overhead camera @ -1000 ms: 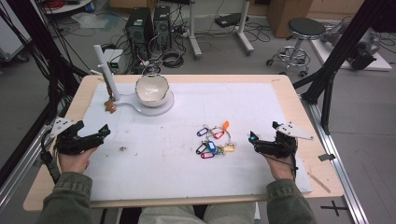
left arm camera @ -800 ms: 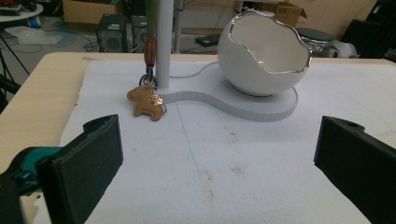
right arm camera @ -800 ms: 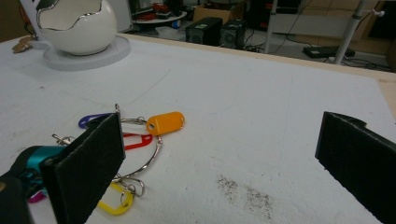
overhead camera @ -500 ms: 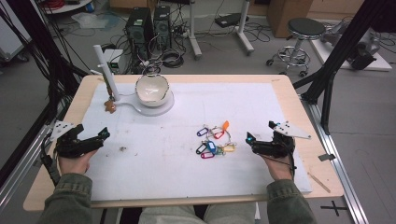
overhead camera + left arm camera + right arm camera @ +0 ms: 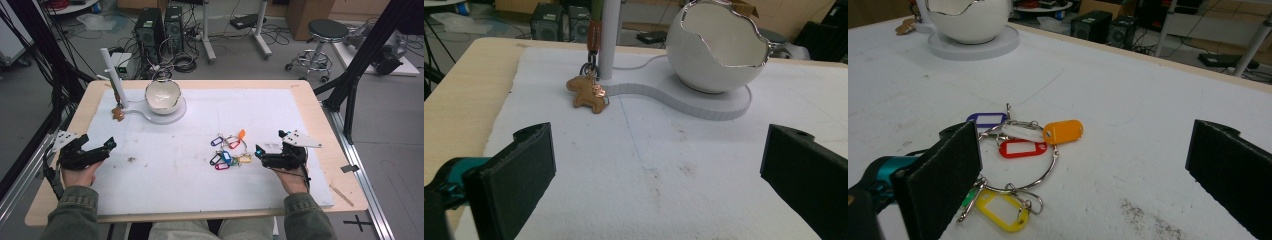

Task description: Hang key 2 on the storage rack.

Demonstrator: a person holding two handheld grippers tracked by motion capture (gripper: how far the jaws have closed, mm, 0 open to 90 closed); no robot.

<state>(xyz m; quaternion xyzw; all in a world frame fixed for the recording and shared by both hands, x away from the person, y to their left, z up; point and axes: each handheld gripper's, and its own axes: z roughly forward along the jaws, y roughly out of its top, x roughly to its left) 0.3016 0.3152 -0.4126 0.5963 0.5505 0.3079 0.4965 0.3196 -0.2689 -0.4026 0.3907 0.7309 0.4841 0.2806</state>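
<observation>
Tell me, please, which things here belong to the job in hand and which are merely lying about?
In the job:
- key ring with coloured tags, nearest the open right gripper
- open left gripper, resting at the table's edge

Lying about:
- white egg-shaped bowl on its stand
- brown charm by the post
- stool

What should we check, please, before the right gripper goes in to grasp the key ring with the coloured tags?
1. Right gripper open wide: ok; in its own view the jaws stand far apart.
2. Key ring with tags lying free on the white mat, nothing resting on it: ok.
3. Jaws lined up on the ring: not ok; in the right gripper view the bunch sits toward the left jaw, off centre.
4. Gripper touching the tags: cannot tell; from above it is close beside them.
5. Left gripper out of the way: ok; open at the mat's left edge.
6. Bowl on its stand well apart: ok.
</observation>
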